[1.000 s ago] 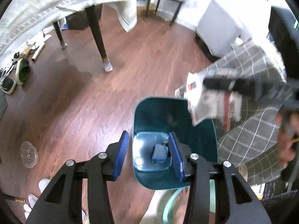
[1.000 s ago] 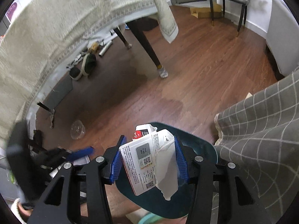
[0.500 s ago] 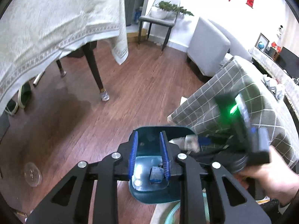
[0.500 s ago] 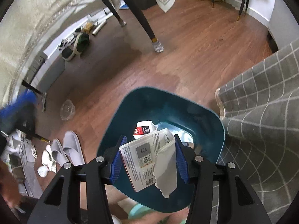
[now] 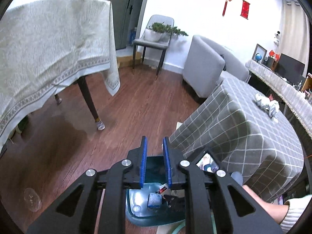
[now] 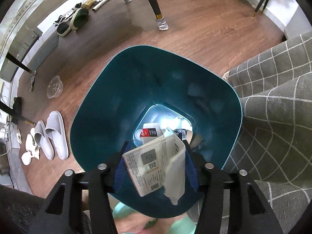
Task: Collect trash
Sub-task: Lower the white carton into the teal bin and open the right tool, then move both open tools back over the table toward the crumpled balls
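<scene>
Here the right claw [image 6: 156,167] is clamped on a torn white package [image 6: 156,163] directly above the teal trash bin [image 6: 93,120], with other scraps at its bottom. The left claw [image 5: 155,163] stands narrowly apart, empty, the bin [image 5: 136,217] at six o'clock below it.

grey slippers [image 6: 51,134], clothed table [image 5: 48,54], armchair [image 5: 204,66]

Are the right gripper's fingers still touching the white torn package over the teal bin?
Touching. In the right wrist view, the right gripper has both blue fingers pressed against the white torn package, above the teal plastic bin.
</scene>
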Demonstrator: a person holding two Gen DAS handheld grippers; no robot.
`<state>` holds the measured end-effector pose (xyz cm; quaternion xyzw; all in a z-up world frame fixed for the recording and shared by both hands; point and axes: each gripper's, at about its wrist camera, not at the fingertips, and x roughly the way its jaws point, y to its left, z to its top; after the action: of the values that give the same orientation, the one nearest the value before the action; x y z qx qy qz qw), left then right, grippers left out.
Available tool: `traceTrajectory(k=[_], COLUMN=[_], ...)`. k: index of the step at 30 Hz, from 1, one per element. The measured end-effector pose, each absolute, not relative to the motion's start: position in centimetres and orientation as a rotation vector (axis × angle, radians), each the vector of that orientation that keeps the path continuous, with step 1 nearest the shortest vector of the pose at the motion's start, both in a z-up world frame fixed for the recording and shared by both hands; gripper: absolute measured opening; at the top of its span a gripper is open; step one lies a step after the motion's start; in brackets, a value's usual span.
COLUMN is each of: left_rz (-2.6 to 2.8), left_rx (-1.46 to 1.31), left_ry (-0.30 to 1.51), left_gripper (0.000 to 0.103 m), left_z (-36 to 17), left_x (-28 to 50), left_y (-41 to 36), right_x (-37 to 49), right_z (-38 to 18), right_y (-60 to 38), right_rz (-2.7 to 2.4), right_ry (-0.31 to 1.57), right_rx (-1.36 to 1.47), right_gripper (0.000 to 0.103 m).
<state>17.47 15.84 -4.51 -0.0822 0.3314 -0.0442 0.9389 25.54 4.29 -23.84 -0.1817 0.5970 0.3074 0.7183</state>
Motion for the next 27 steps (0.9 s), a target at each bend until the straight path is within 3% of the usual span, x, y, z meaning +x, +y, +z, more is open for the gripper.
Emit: traceTrajectory(k=[6,27], left_rz=[-0.092,-0.053], left_rx=[-0.189,-0.128], left_ry=[0.622,0.51], left_gripper=[0.018,0.018], left_z=[-2.6,4.0], left_x=[17.0,16.7], left_y=[15.9,13.2], right_x=[24.9,24.3], right_z=[-22.5,-8.0], right_y=[4.5,0.7], right_rz=[0.712,0.792], right_ry=[1.272,0.928], right_rx=[-0.413,-0.255], right_gripper=[0.066,0.066])
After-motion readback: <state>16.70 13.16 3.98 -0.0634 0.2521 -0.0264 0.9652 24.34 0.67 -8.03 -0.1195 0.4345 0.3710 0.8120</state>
